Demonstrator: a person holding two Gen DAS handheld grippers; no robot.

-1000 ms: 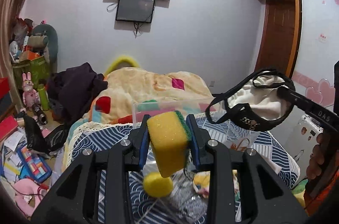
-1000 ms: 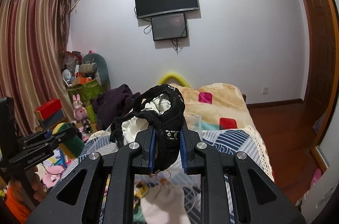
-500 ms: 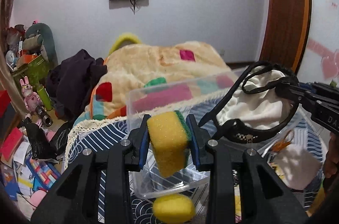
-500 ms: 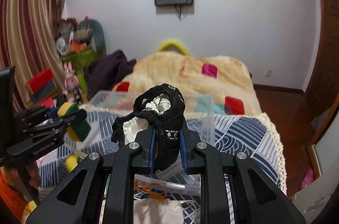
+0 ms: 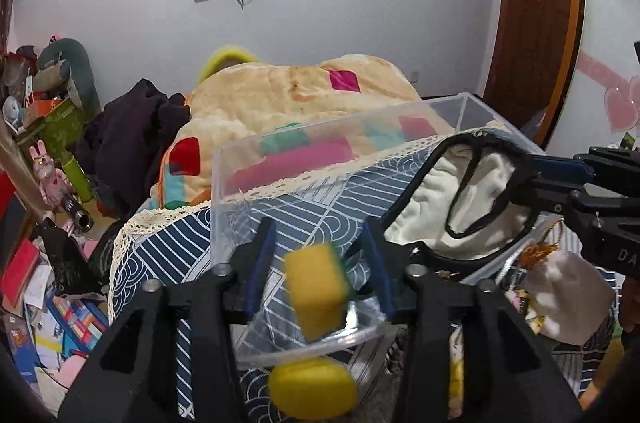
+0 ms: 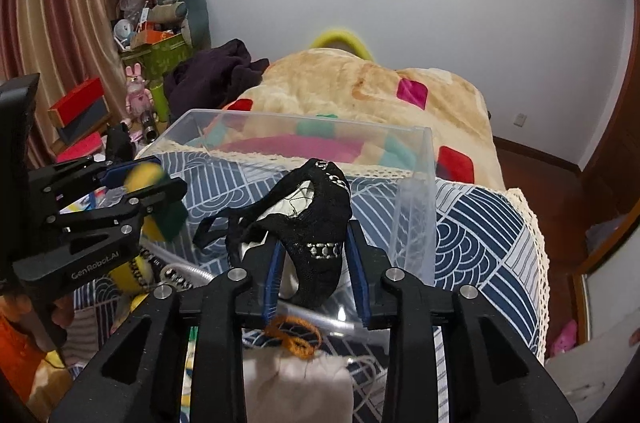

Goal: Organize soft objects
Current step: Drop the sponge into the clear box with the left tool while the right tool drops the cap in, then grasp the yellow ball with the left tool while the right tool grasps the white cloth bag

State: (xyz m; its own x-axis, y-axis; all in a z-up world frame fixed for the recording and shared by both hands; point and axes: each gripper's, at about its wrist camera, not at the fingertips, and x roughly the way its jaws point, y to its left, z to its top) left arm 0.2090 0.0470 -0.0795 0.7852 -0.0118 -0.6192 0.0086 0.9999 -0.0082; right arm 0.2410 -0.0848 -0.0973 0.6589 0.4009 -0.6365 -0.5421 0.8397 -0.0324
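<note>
A clear plastic bin stands on the patterned bedspread; it also shows in the right wrist view. My left gripper is open over the bin's near end, and the yellow-green sponge is blurred and loose between its fingers, touching neither. My right gripper has its jaws parted, and the black-and-white cloth hangs loosely between them over the bin. The cloth also shows in the left wrist view, with the right gripper's fingers at its edge.
A yellow ball lies in front of the bin. A white drawstring pouch with an orange cord lies near the bin's front. A beige blanket and dark clothes lie behind. Clutter covers the floor at left.
Both grippers moved down over the bin and their jaws opened. The sponge left the left gripper's fingers and is dropping. The cloth now hangs loose between the right gripper's fingers.
</note>
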